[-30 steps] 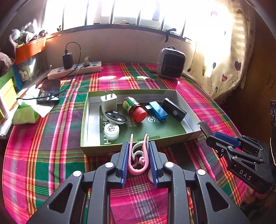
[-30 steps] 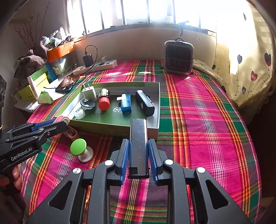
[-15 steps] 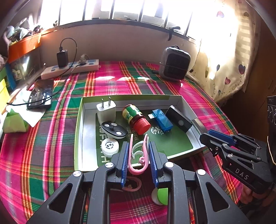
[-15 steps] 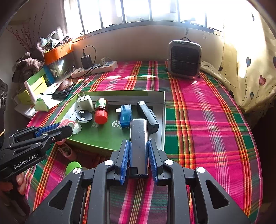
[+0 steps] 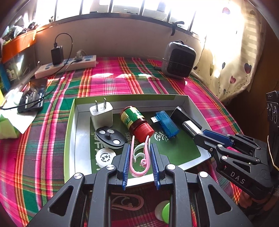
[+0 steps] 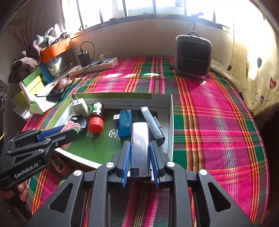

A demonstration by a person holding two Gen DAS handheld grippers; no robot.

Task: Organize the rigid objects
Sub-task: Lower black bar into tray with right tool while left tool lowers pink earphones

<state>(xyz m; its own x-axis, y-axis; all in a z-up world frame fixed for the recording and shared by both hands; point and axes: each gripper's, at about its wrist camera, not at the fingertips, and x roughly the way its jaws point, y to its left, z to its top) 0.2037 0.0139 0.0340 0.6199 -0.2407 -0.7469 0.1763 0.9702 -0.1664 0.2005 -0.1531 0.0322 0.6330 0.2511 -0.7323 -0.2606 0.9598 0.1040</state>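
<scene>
lived-in home room showing: plaid cloth [image 6: 218, 122] covering table under sunlit barred window [image 6: 139, 7]; heart-print curtain [image 5: 232, 57] hanging at side; small heater [image 6: 192, 55], power strip [image 5: 69, 63], charging phone [image 5: 32, 96], cluttered boxes [image 6: 33, 83] sitting along wall.

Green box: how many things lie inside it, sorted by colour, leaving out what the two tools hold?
White: 2 (plug charger, round case)
Black: 2 (oval fob, flat bar)
Blue: 1 (USB stick)
Red-capped: 1 (bottle)
Total: 6
</scene>
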